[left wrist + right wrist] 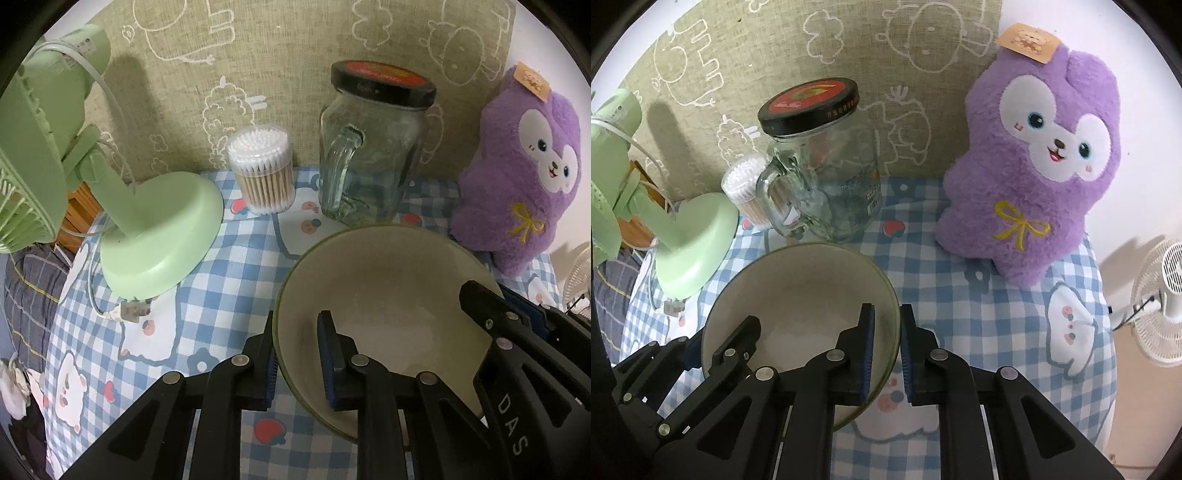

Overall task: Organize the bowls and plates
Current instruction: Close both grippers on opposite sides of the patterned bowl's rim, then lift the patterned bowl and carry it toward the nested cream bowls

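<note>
A cream bowl with a dark green rim sits on the blue checked cloth. My left gripper is shut on its left rim, one blue pad inside the bowl and one outside. In the right wrist view my right gripper is shut on the right rim of the same bowl in the same way. Each view also shows the other gripper at the opposite rim: the right gripper and the left gripper. The bowl looks empty.
Behind the bowl stand a glass jar with a black lid and handle, a tub of cotton swabs and a purple plush toy. A green desk fan stands left with its cord and plug. A white fan is beyond the table's right edge.
</note>
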`<state>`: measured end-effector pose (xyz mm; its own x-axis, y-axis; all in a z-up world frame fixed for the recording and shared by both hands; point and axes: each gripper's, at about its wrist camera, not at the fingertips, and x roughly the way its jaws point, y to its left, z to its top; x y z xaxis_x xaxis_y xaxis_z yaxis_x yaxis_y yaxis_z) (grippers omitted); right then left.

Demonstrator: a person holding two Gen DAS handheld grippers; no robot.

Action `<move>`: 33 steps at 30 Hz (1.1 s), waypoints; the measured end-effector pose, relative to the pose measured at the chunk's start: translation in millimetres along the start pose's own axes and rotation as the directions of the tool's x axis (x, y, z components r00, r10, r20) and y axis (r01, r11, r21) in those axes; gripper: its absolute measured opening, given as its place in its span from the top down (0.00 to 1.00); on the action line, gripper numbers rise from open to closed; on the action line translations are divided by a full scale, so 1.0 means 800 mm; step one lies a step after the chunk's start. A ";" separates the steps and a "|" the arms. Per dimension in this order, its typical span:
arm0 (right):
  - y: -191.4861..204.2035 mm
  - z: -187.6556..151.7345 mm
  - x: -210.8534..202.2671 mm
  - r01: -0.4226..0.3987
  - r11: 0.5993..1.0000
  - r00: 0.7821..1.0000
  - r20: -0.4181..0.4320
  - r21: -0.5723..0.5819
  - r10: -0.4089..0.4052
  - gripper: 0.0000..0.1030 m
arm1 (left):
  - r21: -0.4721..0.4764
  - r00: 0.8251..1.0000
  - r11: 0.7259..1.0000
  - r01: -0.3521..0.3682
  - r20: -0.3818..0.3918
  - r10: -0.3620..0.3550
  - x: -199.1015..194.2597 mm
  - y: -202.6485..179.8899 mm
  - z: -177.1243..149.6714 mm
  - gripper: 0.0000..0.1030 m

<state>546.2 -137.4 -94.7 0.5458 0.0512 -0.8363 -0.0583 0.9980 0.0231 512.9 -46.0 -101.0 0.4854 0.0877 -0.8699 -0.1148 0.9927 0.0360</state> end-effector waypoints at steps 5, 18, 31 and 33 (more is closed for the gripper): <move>0.000 -0.004 -0.024 0.007 1.000 1.000 0.019 0.002 -0.008 0.84 | 0.005 1.000 1.000 0.006 0.011 -0.006 -0.021 0.001 -0.004 0.84; 0.010 -0.022 -0.103 0.026 1.000 0.997 0.078 -0.001 -0.026 0.84 | -0.001 0.998 1.000 0.027 0.050 -0.027 -0.089 0.008 -0.015 0.83; 0.021 -0.059 -0.182 0.033 0.999 0.991 0.129 0.009 -0.034 0.84 | 0.004 0.995 0.999 0.039 0.094 -0.039 -0.167 0.023 -0.046 0.83; 0.023 -0.065 -0.192 0.034 0.999 0.990 0.134 0.015 -0.036 0.84 | 0.006 0.994 0.999 0.043 0.096 -0.043 -0.177 0.026 -0.053 0.83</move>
<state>417.5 -129.0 5.8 0.6548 0.0197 -0.7556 -0.0272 0.9996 0.0025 404.9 -41.6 1.7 0.5711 0.0525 -0.8192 -0.0891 0.9960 0.0017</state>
